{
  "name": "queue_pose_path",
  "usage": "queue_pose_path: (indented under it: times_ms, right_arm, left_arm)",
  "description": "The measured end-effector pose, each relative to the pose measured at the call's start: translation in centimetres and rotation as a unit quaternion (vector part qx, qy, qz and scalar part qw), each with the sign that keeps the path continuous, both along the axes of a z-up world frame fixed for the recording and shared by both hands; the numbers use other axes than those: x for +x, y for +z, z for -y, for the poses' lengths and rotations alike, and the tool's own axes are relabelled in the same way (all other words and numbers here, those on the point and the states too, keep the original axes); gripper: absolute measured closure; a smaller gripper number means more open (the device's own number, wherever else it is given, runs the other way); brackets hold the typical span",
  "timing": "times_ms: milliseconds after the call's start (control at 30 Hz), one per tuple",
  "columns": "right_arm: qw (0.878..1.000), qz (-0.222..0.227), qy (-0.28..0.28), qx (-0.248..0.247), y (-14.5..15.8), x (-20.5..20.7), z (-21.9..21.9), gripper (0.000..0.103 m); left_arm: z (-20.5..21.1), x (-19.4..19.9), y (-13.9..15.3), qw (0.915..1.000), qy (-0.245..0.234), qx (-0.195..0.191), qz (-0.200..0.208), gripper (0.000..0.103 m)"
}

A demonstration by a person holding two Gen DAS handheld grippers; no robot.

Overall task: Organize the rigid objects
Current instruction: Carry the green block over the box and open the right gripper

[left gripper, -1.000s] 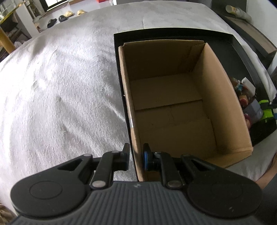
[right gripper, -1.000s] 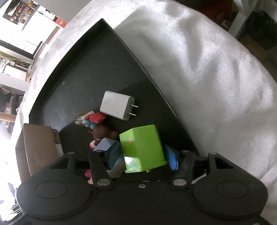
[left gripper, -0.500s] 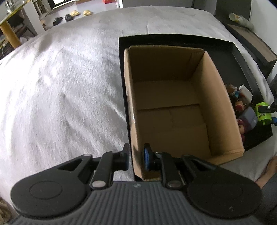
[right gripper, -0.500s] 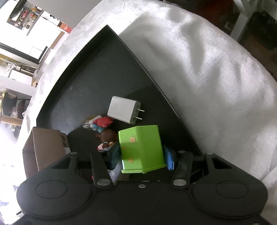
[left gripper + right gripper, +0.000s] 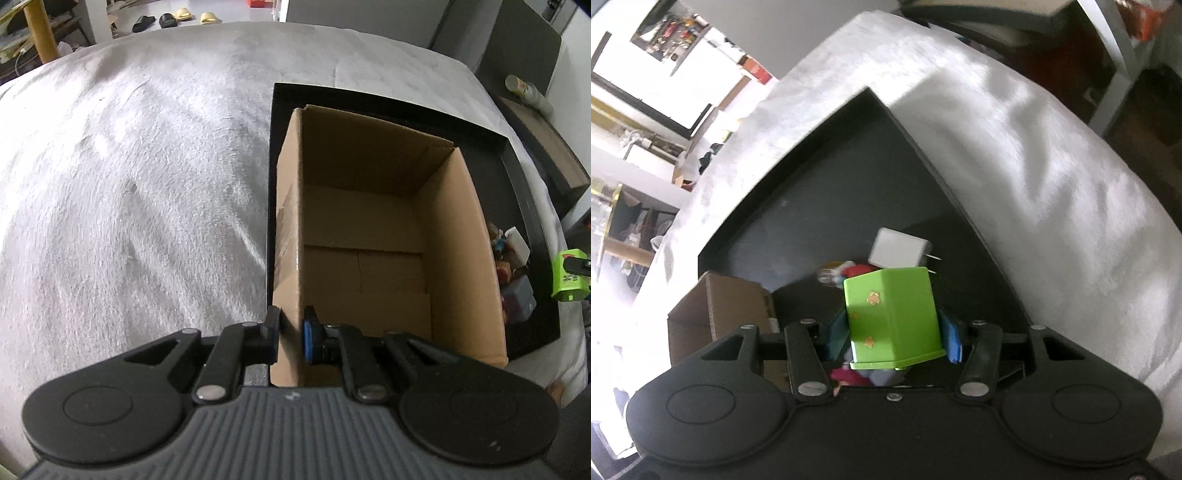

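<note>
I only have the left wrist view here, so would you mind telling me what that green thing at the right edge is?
Observer: It is a green box with small gold flowers, clamped between the right gripper pads.
Operator: Thank you. Is it off the tray?
Observer: It appears lifted above the black tray; toys lie beneath it.
Operator: What else is left there?
Observer: A white charger lies flat, prongs pointing toward the tray's right wall.
Operator: And the carton?
Observer: The cardboard box stands left of the green box, on the same tray.
</note>
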State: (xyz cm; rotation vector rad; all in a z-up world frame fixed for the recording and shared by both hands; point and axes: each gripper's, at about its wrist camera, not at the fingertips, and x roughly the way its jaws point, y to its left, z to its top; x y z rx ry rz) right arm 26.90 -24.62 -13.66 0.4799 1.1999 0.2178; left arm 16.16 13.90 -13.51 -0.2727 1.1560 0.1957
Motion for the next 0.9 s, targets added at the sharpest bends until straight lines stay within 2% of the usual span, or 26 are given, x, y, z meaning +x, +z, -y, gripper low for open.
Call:
queue_pose_path:
  times_ms: [233,367,667,900]
  right_arm:
    - [0.999,0.027,0.020,0.003,2.5,-0.5,-1.9,0.052]
    - [0.999,0.038,0.036,0.004,3.5,-0.6,-3.4,0.052]
    - [0.996,0.063,0.069,0.009,6.1,-0.6,-7.9,0.052]
    - [0.992,0.076,0.104,0.011,7.1,-0.6,-11.8,0.052]
  left_arm:
    - [-0.4,0.1,-0.2,0.9999,0.009,-0.012,0.008,0.091]
    - [-0.4,0.1,-0.4,0.9996,-0.002,-0.024,0.014,0.091]
    - [-0.5,0.5,-0.5,0.9992,-0.008,-0.038,0.009,0.090]
    - [-1.0,0.2,-0.7,0.9987,-0.012,-0.048,0.016,0.090]
